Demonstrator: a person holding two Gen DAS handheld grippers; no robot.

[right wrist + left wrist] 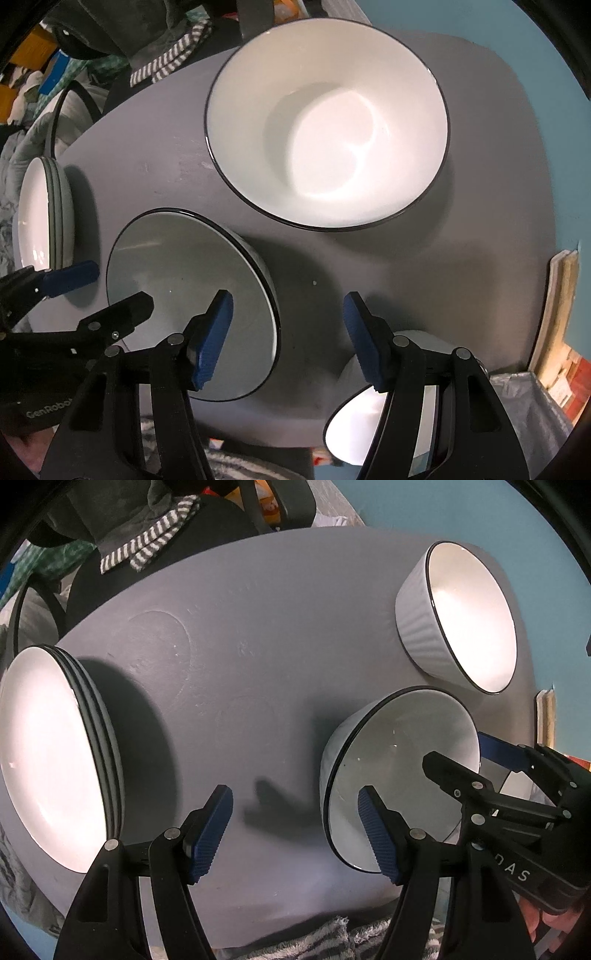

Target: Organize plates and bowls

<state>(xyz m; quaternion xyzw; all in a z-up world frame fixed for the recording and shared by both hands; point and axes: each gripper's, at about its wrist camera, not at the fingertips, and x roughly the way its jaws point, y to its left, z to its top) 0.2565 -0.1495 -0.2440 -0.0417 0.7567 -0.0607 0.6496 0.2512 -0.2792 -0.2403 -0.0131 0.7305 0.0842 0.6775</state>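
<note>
Left tongs [295, 834] apart, empty, near bowl [399, 775] at right tip. Right tongs [288, 343] apart, straddling same bowl's rim.

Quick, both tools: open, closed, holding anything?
Left tool: open, holding nothing; one finger over the near bowl.
Right tool: open, empty, above the table.

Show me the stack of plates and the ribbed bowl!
stack of white black-rimmed plates [48, 760], left wrist view, on the top plate's face.
white ribbed bowl with black rim [417, 627], left wrist view, on its ribbed outer wall.
</note>
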